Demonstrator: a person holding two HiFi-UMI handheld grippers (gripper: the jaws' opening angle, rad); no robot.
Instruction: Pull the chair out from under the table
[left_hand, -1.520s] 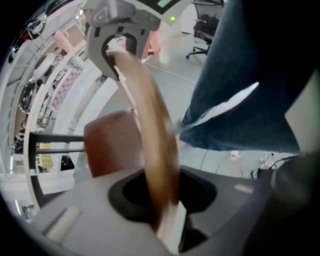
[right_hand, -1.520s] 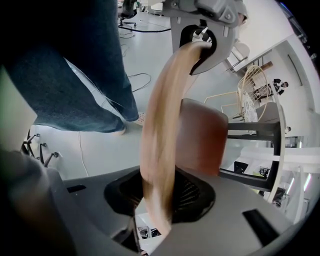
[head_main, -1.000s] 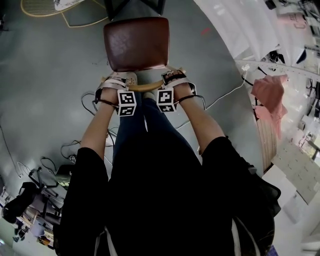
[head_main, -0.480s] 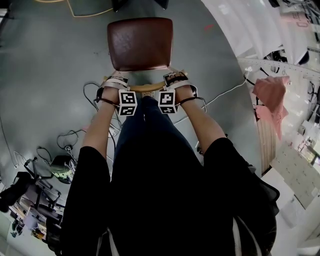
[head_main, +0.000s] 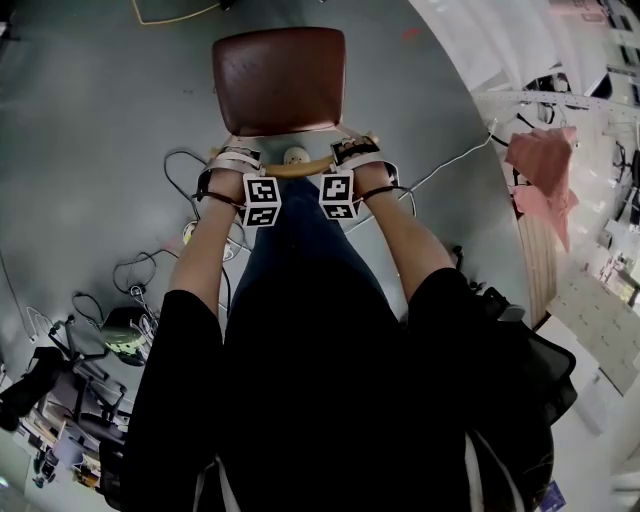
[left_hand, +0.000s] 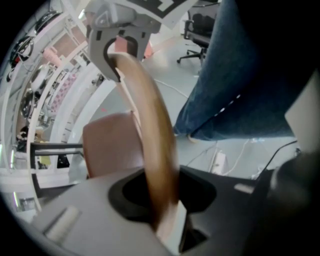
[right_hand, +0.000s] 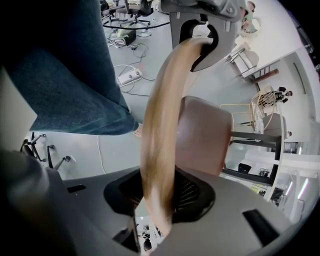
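Grey floor (head_main: 80, 130) strewn with loose cables (head_main: 180, 170) lies beneath both grippers. Left gripper (head_main: 232, 160) and right gripper (head_main: 355, 152) each point downward and are clamped on the curved wooden backrest rail (head_main: 300, 167), one near each end. Chair (head_main: 280, 80) stands on the floor just beyond them, its brown seat on their far side.

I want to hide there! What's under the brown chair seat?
From above, the seat covers whatever is beneath it, so that is hidden. Only grey floor shows around it, with cables nearby.
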